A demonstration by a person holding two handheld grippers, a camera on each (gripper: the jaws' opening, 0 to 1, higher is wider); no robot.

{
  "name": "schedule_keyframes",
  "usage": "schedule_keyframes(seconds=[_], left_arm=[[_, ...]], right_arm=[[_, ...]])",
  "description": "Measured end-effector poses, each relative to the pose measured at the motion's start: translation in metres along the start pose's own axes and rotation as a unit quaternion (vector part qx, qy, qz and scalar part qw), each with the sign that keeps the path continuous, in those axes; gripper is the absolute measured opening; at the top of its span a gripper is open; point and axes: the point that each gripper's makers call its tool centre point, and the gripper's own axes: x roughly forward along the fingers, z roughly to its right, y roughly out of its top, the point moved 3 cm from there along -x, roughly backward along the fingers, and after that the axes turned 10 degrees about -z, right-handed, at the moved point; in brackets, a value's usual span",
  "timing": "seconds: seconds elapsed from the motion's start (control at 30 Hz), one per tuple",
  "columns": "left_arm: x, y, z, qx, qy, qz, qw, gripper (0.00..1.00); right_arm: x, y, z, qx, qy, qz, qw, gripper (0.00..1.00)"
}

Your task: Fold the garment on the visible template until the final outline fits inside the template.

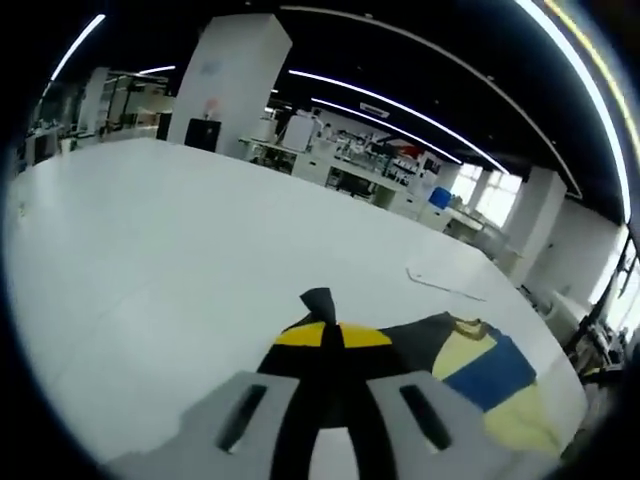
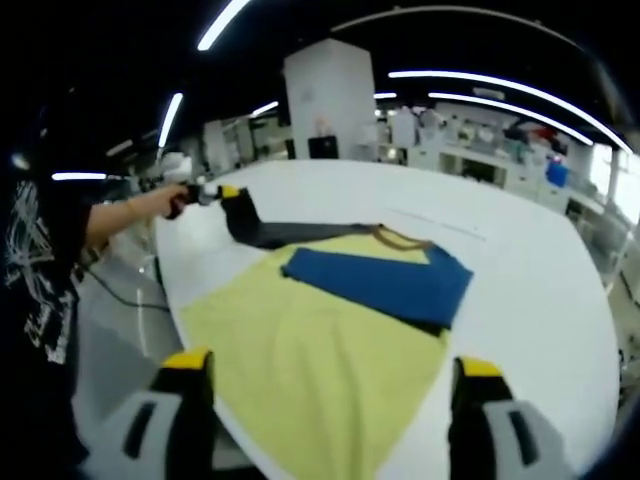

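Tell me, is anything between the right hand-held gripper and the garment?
Nothing visible is. The right hand-held gripper is open, with the garment directly ahead between its jaws. The left hand-held gripper pinches the dark sleeve at the far end.

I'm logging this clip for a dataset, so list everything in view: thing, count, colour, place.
Garment: one, yellow with a blue panel and black sleeve, spread on the table, one end overhanging the near edge.
Table: one, white, large.
Template line: one, thin, on the table beyond the garment.
Pillar: one, white, behind the table.
Benches with equipment: several, background.
Ceiling light strips: several, white.
Left tool: shut on the black sleeve, lifting it.
Right tool: open, above the yellow end.
Person's arm: one, at left, holding the left tool.
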Motion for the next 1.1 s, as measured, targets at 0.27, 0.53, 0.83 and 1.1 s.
schedule_keyframes(seconds=[0.27, 0.53, 0.83, 1.1], left_arm=[[0.002, 0.011, 0.040, 0.013, -0.041, -0.001, 0.9991, 0.00], [0.001, 0.018, 0.076, 0.068, -0.067, -0.010, 0.9954, 0.00], [0.010, 0.020, 0.114, 0.080, -0.107, -0.026, 0.9907, 0.00], [0.022, 0.021, 0.144, 0.078, -0.135, -0.031, 0.9874, 0.00]], right_arm=[[0.000, -0.002, -0.006, -0.002, 0.003, 0.002, 1.0000, 0.99], [0.000, -0.005, -0.008, -0.005, 0.006, 0.004, 1.0000, 0.99], [0.001, -0.008, -0.014, -0.001, 0.010, 0.005, 0.9999, 0.99], [0.000, -0.012, -0.015, 0.002, 0.009, 0.002, 1.0000, 0.99]])
